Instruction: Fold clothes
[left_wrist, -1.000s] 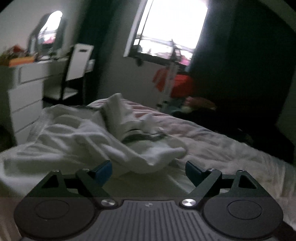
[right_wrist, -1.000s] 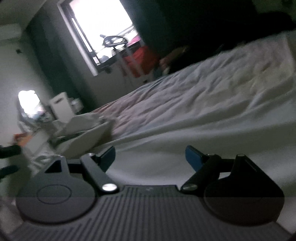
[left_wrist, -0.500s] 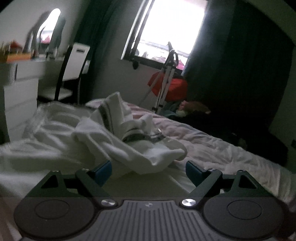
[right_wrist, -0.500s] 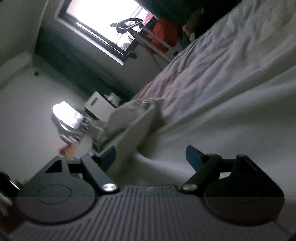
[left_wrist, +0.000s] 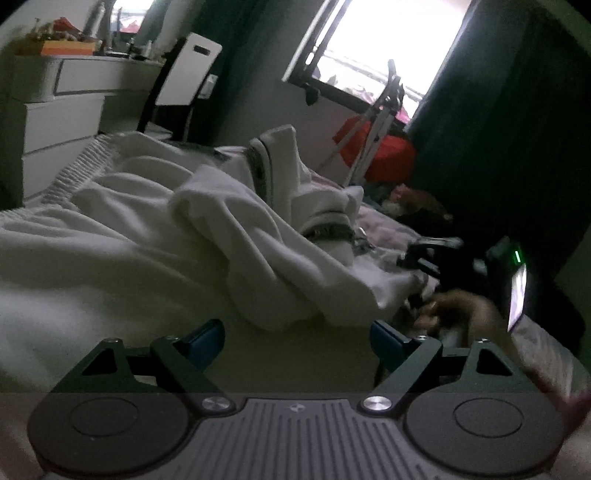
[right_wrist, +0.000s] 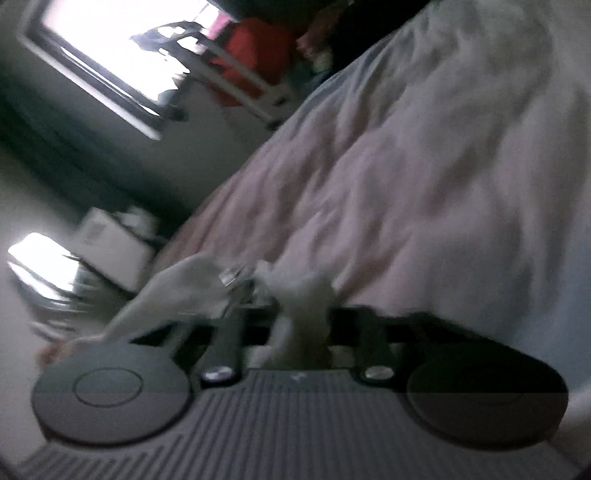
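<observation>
The right gripper is closing its jaws on a bunch of the white garment, and a fold of the white cloth is standing up between them; this view is blurred, so the pads themselves are hard to see. In the left wrist view the same gripper is appearing at the right edge of the garment, with a person's hand behind it. The left gripper is hanging released, its blue fingertips standing wide apart with nothing between them, just before the crumpled garment. The garment is lying in a heap on the bed, under the bright window.
</observation>
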